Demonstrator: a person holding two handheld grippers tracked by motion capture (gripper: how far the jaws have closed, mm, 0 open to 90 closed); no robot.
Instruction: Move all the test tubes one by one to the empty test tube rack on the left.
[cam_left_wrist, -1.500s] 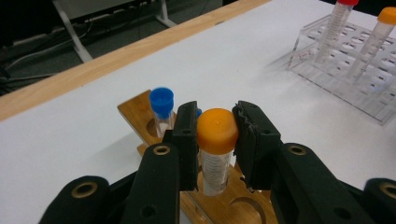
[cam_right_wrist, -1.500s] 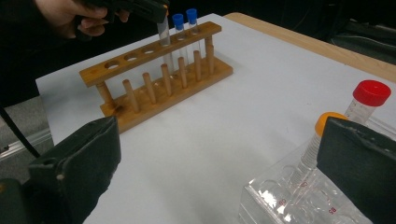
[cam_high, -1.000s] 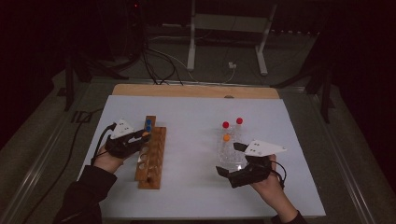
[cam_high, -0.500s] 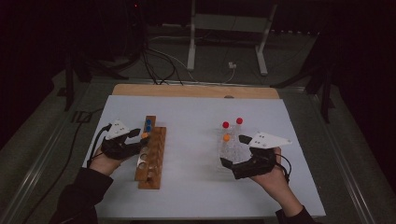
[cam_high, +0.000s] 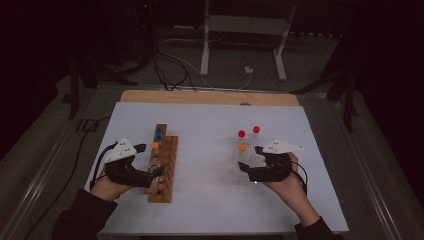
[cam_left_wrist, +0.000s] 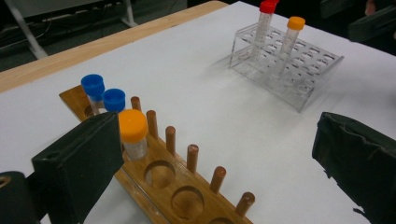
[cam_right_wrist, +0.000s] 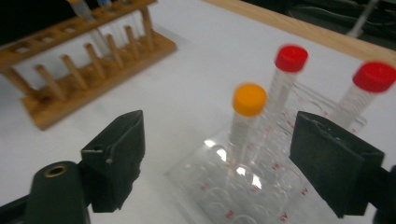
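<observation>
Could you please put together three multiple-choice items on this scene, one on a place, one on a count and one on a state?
1. Where does the clear plastic rack stand?
A. on the white table top, apart from the wooden rack
B. on top of the wooden rack
C. on the floor

2. How many blue-capped tubes stand in the wooden rack?
A. none
B. two
C. four

3. How do the jaws of the right gripper stand?
A. shut on a red-capped tube
B. shut on nothing
C. open

Answers:
1. A, since the left gripper view shows bare white table top between the two racks.
2. B, since two blue caps stand at its far end, beside one orange-capped tube.
3. C, since the right gripper view shows its two jaws wide apart with the orange-capped tube in the clear rack untouched beyond them.
</observation>
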